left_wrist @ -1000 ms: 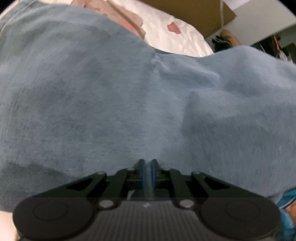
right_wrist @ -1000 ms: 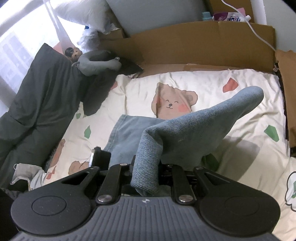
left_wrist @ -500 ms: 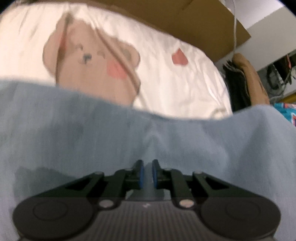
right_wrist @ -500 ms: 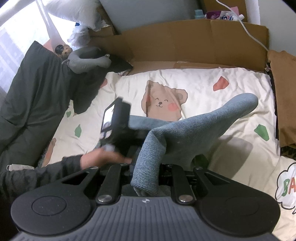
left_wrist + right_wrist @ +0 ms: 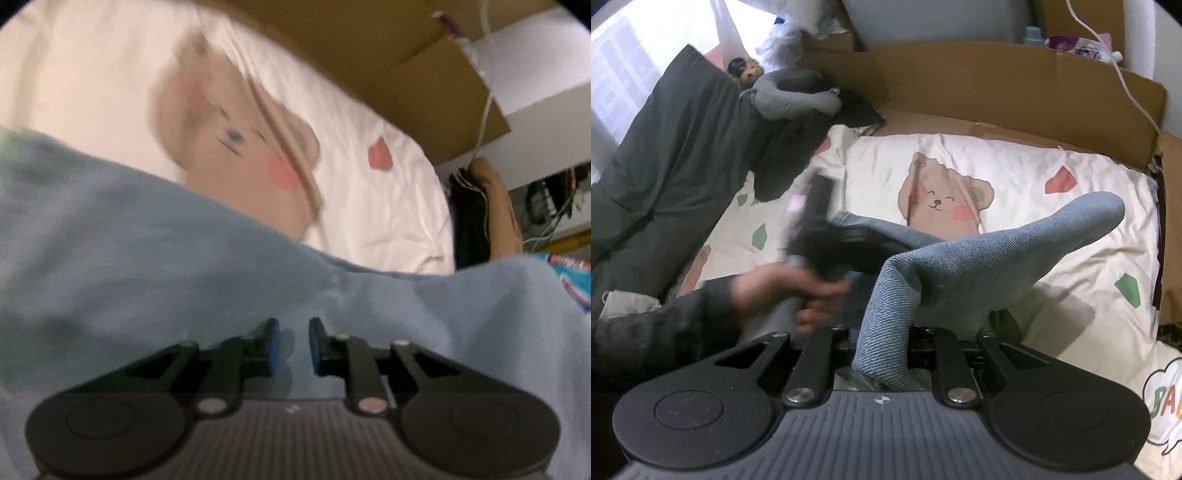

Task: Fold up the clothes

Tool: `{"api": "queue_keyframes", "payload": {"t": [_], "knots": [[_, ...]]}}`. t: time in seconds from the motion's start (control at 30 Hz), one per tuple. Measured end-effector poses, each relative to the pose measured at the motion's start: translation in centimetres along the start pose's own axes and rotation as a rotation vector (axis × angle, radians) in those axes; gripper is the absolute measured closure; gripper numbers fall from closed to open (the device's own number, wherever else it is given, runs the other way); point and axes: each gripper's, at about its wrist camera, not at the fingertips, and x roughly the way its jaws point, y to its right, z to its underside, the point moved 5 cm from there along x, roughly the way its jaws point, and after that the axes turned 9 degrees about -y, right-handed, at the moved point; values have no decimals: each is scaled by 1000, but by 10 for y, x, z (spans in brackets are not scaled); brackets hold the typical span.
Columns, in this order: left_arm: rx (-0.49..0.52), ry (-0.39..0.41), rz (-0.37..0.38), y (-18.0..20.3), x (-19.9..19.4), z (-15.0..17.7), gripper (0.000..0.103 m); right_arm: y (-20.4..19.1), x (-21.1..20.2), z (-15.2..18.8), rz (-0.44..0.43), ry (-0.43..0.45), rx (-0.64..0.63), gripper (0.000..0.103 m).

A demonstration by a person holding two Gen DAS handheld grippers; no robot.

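Your right gripper [image 5: 882, 354] is clamped on a fold of the jeans [image 5: 979, 266]; the denim rises between its fingers and runs as a rolled leg up and to the right, ending free above the sheet [image 5: 1071, 229]. That diagonal is the garment's long axis. The rest of the jeans lies flat on the sheet to the left of the grip, under your left hand [image 5: 783, 288].

Your left gripper [image 5: 291, 350] has just been opening: its blue pads [image 5: 272, 347] stand apart with nothing between them, and the denim [image 5: 184, 277] spreads just below and ahead of them. In the right wrist view it is a dark blur over the flat part of the jeans.

Judgement: the lifted leg is in your right gripper alone, so the fold turns on carrying that end leftward across the flat part; your left gripper is nearer the flat cloth and is free to pin or regrip it.
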Motion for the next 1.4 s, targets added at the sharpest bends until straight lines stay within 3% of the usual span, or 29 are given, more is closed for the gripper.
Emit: {"api": "queue_keyframes", "payload": {"t": [0.07,0.13,0.27,0.3,0.57,0.67,0.73,0.93,1.4], "knots": [[7,64,-51,-17,-32,12,85,-4,1,-2,7,-9,-23,88],[-21,120,-93,-37,-64,26,76,-10,3,-5,18,-21,-52,88],[-67,204,-136,-70,-104,48,40,-24,10,-10,28,-47,-111,88],[-80,204,-133,-77,-105,51,39,-28,12,-12,28,-54,-127,88],[-137,138,-61,-103,-91,66,42,-58,38,-29,20,-101,-218,88],[-152,112,-38,-111,-83,68,52,-70,49,-34,6,-106,-231,88],[-175,109,-17,-116,-80,67,52,-78,57,-37,-9,-109,-235,88],[-195,107,41,-127,-81,67,56,-94,84,-37,-51,-119,-201,88],[-227,108,90,-136,-79,72,57,-115,115,-31,-91,-101,-150,88]]}}
